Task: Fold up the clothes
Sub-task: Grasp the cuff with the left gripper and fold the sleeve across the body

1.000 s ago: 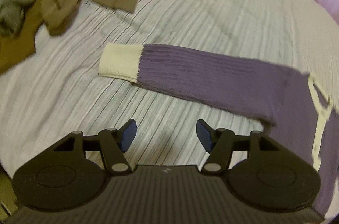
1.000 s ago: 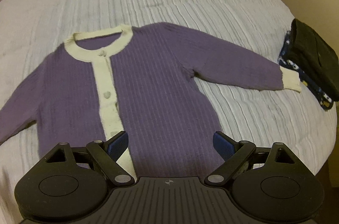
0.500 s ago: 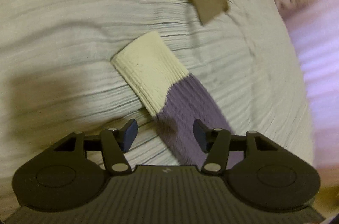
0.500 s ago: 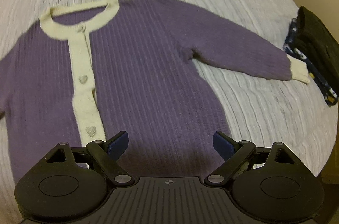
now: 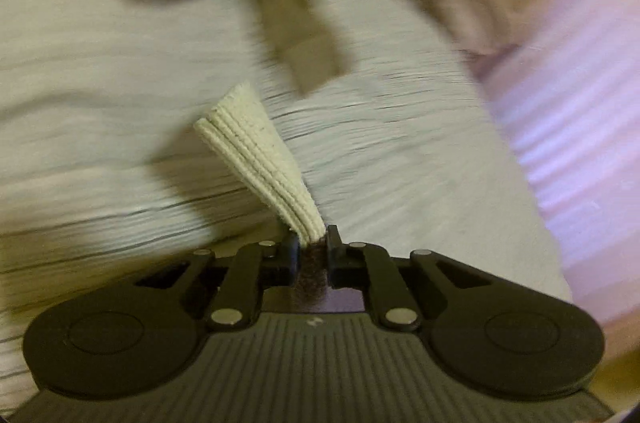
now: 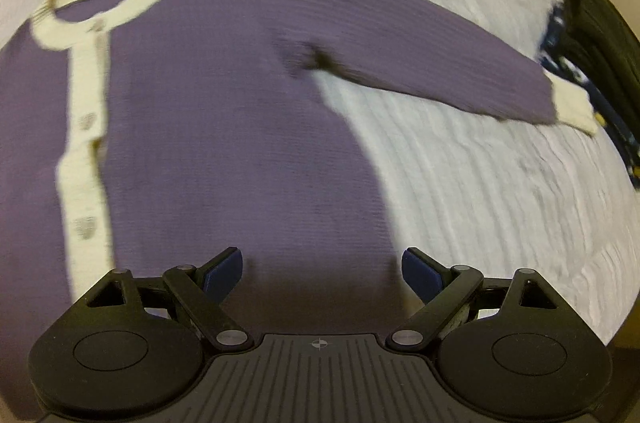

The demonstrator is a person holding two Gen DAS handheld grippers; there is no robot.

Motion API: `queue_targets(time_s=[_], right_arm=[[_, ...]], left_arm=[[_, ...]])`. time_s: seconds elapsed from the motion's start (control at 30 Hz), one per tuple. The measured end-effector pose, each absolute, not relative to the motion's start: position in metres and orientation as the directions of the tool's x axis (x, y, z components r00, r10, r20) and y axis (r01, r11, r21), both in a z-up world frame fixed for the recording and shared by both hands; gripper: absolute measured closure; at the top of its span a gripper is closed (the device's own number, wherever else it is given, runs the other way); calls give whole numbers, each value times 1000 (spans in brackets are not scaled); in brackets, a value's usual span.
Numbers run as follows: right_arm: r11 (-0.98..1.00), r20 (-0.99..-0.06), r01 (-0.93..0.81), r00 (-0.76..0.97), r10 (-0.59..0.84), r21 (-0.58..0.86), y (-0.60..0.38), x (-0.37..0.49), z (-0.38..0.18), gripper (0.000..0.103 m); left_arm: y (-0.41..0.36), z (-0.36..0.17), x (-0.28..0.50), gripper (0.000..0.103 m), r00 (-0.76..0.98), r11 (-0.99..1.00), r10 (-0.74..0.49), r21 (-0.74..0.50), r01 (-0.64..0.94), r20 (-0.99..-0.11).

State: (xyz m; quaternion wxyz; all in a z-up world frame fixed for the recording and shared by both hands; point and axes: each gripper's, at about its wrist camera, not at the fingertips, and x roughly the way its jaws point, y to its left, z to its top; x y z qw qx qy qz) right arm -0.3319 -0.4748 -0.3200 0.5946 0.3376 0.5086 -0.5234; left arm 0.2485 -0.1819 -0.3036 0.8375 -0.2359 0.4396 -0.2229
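Left wrist view: the left hand-held gripper (image 5: 313, 237) has its jaws closing on the sleeve (image 5: 312, 275) of the purple cardigan, and the pads press on the purple knit right where it meets the cream cuff (image 5: 256, 159). The cuff fans out ahead of the jaws, up and to the left. Under it lies the pale ribbed bedspread (image 5: 120, 103). Farther ahead, a strip of olive-brown cloth (image 5: 300, 35) trails across the bed, blurred by motion. Beyond it, at the top of the frame, pale and brownish shapes are too smeared to name. To the right a pink, striped surface (image 5: 568, 111) runs along the bed's edge; what it is cannot be told. The rest of the sleeve is hidden behind the gripper body.

Right wrist view: the right hand-held gripper (image 6: 322, 271) stands with its jaws wide apart and nothing between the blue pads. It hangs over the lower part of the purple cardigan (image 6: 240, 111), which lies flat and face up on the bedspread (image 6: 480, 203). The cream button band (image 6: 86, 143) with its buttons runs ahead on the left, up to the cream neckline. The other sleeve (image 6: 440, 59) stretches ahead to the right, and its cream cuff reaches a stack of dark folded clothes (image 6: 592, 35) at the bed's edge. The cardigan's hem is hidden under the gripper body, and its left side is cut off by the frame.
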Motion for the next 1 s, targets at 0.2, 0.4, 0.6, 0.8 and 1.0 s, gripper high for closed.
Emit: queue_targets(time_s=[0.2,0.4,0.6,0.8,1.0], right_arm=[[139,-948,983,-74,-309,-121,-500,-383,-309,13],[93,-910,996,30,-414,-10,-524,-401,-289,13],[111,-847,968,252,-468,227,-541,-395,-284,13],[-5,-805,854,488,-338,521,-548,-384,-316,14],[-269,-729,678,648,-223,684,-519,-378,-351,28]], left_arm=[[-268,-216,148,95,357,527,-850,-658,539,-388],[-376,-231,-17,87,-124,215,-905,-688,694,-408],[-374,-303,-82,87,-200,375,-716,-610,698,-669],[-321,-312,-42,87,-81,480,-607,-445,756,-791],[-295,-308,-12,87,-18,543,-570,-394,742,-821]])
